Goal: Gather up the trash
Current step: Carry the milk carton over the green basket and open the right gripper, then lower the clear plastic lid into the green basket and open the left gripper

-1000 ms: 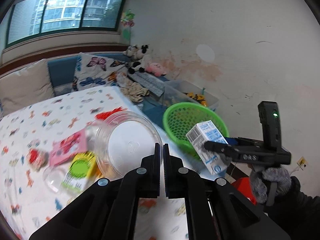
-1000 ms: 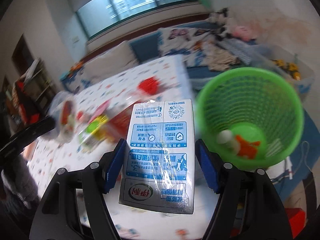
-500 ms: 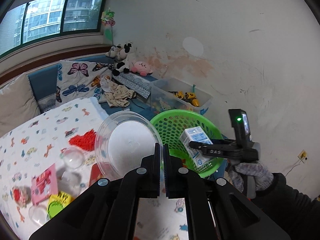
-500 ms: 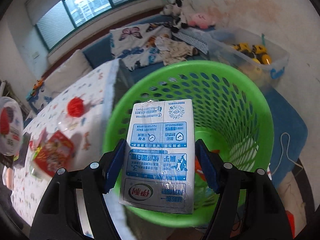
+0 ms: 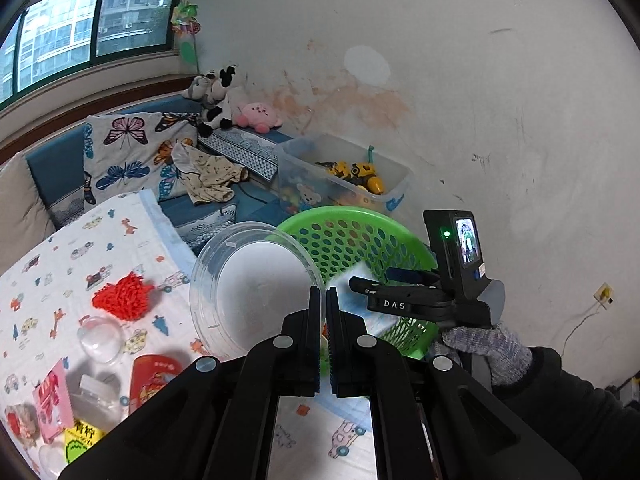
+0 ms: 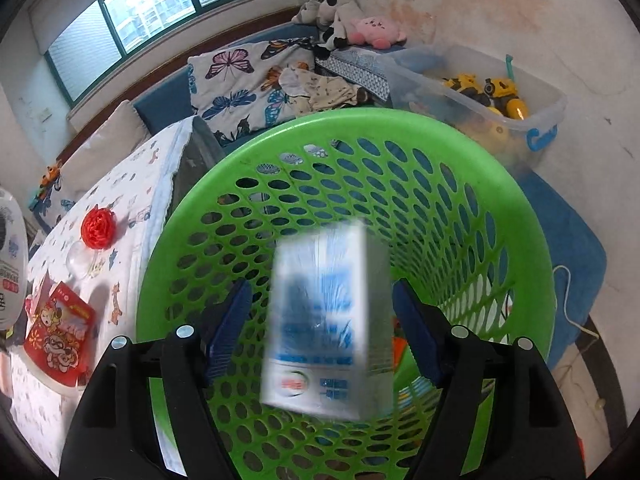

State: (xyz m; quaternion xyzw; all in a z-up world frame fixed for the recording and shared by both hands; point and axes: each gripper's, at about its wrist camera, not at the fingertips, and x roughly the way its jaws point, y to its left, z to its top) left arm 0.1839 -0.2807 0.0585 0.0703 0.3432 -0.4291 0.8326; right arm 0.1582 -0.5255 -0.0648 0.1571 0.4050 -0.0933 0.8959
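A: Step? Where's the milk carton (image 6: 326, 320)?
B: Drop-off. Right gripper (image 6: 320, 332) just opened its jaws; carton's loose between them, blurred, inside the green basket (image 6: 516, 200).
A: Left gripper (image 5: 323, 332)?
B: Clamped on the clear lid (image 5: 248, 280), near the table (image 5: 60, 256) edge. Prob. that goes over the basket next, then let go.

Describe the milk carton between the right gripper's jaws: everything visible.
The milk carton is a white rectangular box with blue print and a red-and-green logo, wrapped in glossy film. It is motion-blurred and tilted, inside the mouth of the green basket. The right gripper has just been opening; gaps show between both blue pads and the carton, so nothing visibly touches it.
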